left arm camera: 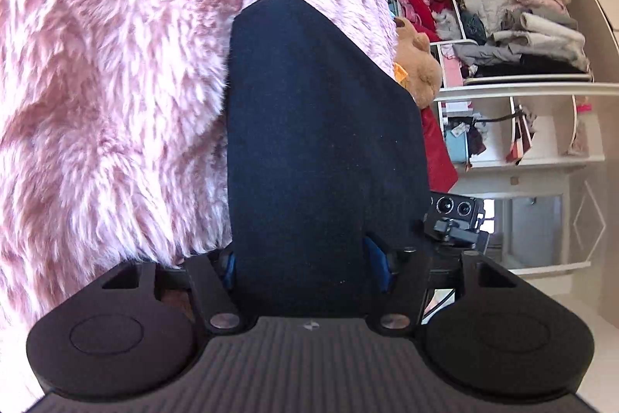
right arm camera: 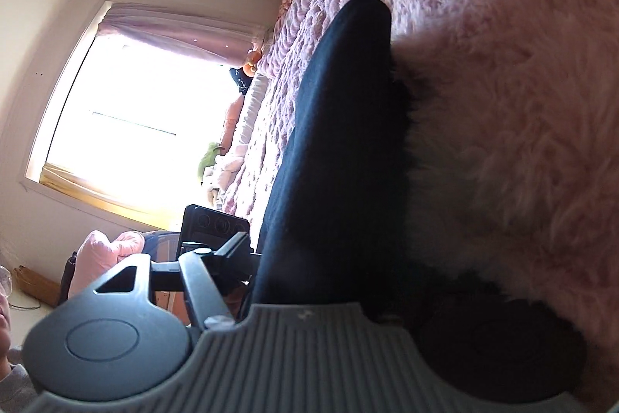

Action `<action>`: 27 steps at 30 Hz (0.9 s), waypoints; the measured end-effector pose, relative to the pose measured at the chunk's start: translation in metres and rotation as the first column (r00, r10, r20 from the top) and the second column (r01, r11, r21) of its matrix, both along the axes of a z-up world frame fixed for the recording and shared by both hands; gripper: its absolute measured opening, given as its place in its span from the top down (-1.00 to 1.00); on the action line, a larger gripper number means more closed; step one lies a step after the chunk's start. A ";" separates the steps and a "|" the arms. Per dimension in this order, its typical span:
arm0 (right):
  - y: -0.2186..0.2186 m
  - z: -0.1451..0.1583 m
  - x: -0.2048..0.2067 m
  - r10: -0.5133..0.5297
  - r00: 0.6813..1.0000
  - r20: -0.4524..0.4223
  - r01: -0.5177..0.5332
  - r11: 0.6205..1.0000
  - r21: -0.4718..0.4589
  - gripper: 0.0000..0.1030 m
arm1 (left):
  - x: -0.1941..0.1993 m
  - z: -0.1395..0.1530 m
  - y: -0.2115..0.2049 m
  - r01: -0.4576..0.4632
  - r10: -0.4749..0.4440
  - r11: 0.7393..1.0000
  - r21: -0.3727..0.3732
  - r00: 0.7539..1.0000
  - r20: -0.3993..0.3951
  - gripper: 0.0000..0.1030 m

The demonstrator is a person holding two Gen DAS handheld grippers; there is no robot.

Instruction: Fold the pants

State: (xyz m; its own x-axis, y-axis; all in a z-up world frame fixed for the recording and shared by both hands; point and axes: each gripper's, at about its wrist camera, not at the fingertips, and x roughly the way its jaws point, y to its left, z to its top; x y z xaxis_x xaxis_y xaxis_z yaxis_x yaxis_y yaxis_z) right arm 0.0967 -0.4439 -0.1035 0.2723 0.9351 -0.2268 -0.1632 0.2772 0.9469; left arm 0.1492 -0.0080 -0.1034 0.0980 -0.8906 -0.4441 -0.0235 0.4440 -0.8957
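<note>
In the left wrist view, the left gripper has its two fingers closed on a piece of dark navy pants. The blue finger pads show only as narrow strips on both sides of the cloth. The cloth goes straight forward from the fingers and ends in a folded edge ahead of them. To the left of the gripper and behind the cloth is a pink fluffy blanket. To the right of the cloth there is a brown teddy bear, and further right a white shelf unit full of folded clothes. The other gripper's camera mount is just beside the pants on the right.

In the right wrist view, the right gripper holds the same dark pants, which rise forward from between its fingers. The fingers themselves are hidden by cloth and shadow, so I cannot tell how tightly they close. The pink blanket fills the right side. On the left are a bright window and the other gripper's mount.
</note>
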 end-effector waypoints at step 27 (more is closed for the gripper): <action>0.524 0.046 0.072 0.039 0.994 0.107 -0.056 0.984 0.168 0.43 | 0.004 0.071 0.481 -0.207 0.191 0.972 0.115 0.972 0.136 -0.03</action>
